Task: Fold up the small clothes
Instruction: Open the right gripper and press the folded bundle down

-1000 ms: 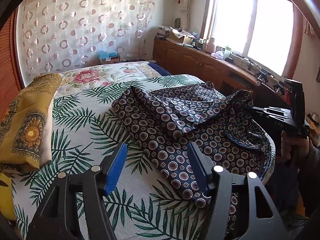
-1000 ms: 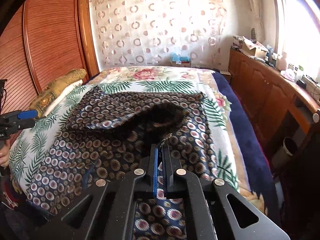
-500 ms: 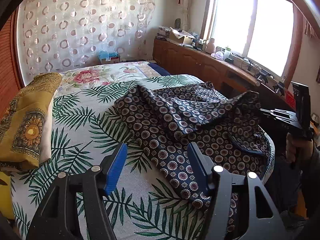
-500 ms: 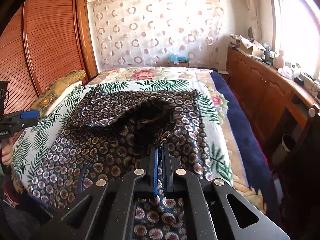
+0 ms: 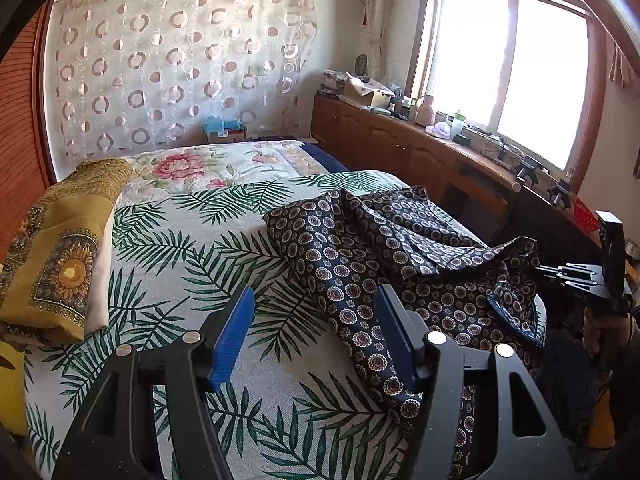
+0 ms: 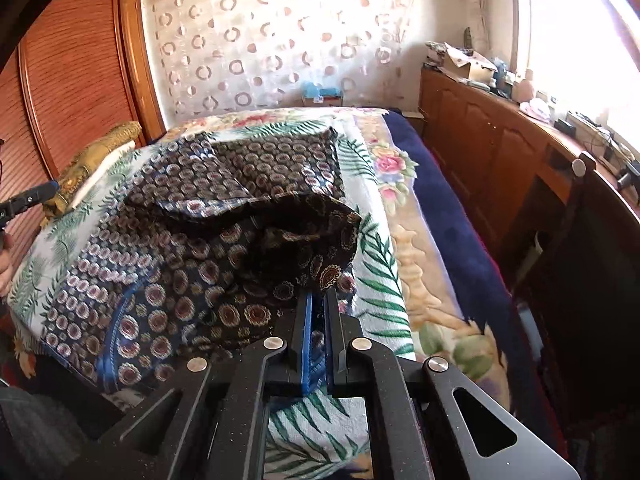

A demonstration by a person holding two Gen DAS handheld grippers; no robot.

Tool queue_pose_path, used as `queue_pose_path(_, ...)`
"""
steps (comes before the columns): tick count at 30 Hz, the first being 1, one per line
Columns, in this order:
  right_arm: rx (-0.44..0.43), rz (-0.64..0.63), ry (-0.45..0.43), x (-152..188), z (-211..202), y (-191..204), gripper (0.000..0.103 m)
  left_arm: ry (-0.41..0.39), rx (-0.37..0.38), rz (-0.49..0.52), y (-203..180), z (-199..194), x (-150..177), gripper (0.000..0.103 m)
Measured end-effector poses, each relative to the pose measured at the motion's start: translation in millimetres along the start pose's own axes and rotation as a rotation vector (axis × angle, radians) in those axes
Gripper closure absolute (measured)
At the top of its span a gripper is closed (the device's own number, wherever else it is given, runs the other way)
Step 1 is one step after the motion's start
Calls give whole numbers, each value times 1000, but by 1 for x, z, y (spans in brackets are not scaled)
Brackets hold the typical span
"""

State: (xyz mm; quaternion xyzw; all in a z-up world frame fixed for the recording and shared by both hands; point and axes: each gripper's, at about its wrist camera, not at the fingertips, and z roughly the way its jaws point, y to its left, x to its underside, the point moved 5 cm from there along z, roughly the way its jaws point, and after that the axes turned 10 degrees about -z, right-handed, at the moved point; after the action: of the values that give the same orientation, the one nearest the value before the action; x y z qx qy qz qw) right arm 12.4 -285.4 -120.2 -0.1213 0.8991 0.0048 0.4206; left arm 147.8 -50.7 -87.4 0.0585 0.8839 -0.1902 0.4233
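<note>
At the far left of the bed, against the wooden wardrobe, a mustard-yellow cloth with a sunflower print lies folded in a neat stack, which reads as one piece already finished. Nearer the middle, the left gripper hangs above the palm-leaf sheet with its blue pads standing wide apart and nothing between them; its right-hand finger overlaps the near edge of the navy patterned garment in the view, though I cannot tell whether it touches. That garment sprawls over the right half of the bed, rumpled, with one layer thrown loosely across another and a blue-piped hem hanging off the near edge. At its right corner the right gripper is clamped tight on a pinch of the fabric, lifting it into a ridge. I judge the fold barely begun: no clean crease shows, and flattening and squaring are still to come.
</note>
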Motion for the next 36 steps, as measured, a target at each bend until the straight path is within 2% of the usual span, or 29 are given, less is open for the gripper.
queue_pose_path(4, 34, -42, -41, -18, -10, 6, 88, -17, -13, 0, 1, -3, -2, 37)
queue_pose_path(6, 41, -59, -61, -27, -14, 13, 77, -30, -19, -2, 1, -5, -3, 30)
queue_pose_path(8, 47, -81, -82, -36, -15, 19, 52, -41, -11, -5, 2, -7, -3, 24)
queue_pose_path(9, 43, -88, -90, -41, -16, 23, 49, -40, -4, -9, 2, -7, -4, 21)
queue_pose_path(17, -72, -215, -90, -81, 22, 74, 48, -60, -28, -45, 13, -9, -6, 1)
queue_pose_path(26, -253, -347, 11, -119, 98, 134, 48, -36, -24, -59, 16, -6, 0, 1)
queue_pose_path(29, -268, -399, 64, -122, 118, 148, 48, -22, -14, -53, 14, -4, 3, 1)
queue_pose_path(31, -260, -419, 91, -122, 131, 144, 48, -15, -13, -52, 13, -2, 6, 1)
queue_pose_path(36, -255, -445, 114, -122, 134, 142, 48, 0, -12, -59, 13, 1, 10, 1)
